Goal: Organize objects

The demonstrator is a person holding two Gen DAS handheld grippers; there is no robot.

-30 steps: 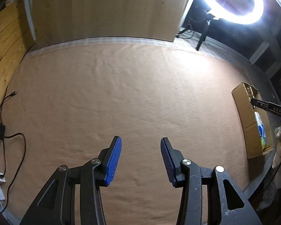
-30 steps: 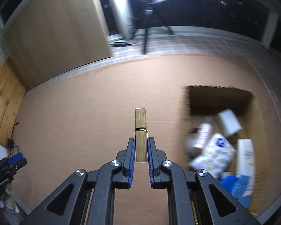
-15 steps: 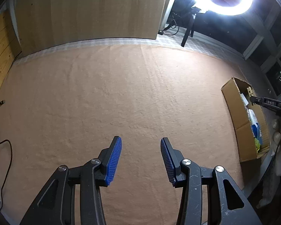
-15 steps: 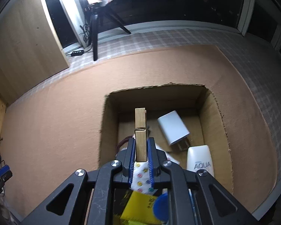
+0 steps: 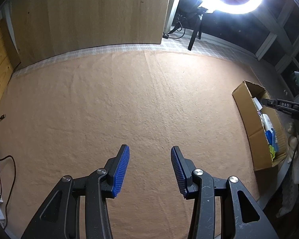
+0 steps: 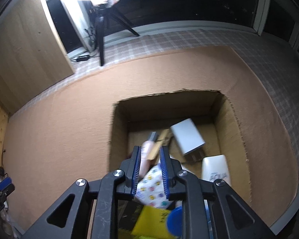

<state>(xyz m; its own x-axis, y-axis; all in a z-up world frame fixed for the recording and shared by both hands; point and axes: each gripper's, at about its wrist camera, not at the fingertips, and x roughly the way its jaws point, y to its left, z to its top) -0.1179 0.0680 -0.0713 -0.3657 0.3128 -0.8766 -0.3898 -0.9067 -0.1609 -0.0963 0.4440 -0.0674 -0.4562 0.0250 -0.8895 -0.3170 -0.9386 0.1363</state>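
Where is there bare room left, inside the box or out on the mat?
Inside the cardboard box, only the far strip behind the white charger shows bare floor; the near half is piled. The tan mat is bare from the wooden panel to the left gripper.

A table covered with a peach-tan felt cloth [image 5: 129, 103] fills most of both views, and a checked cloth [image 6: 259, 45] shows along its far edge, toward the top of the frames. On the felt stands an open cardboard box [image 5: 247, 117], at the right edge of the left wrist view and at the centre of the right wrist view. A tripod's legs [image 6: 100, 39] stand on the checked strip at upper left.
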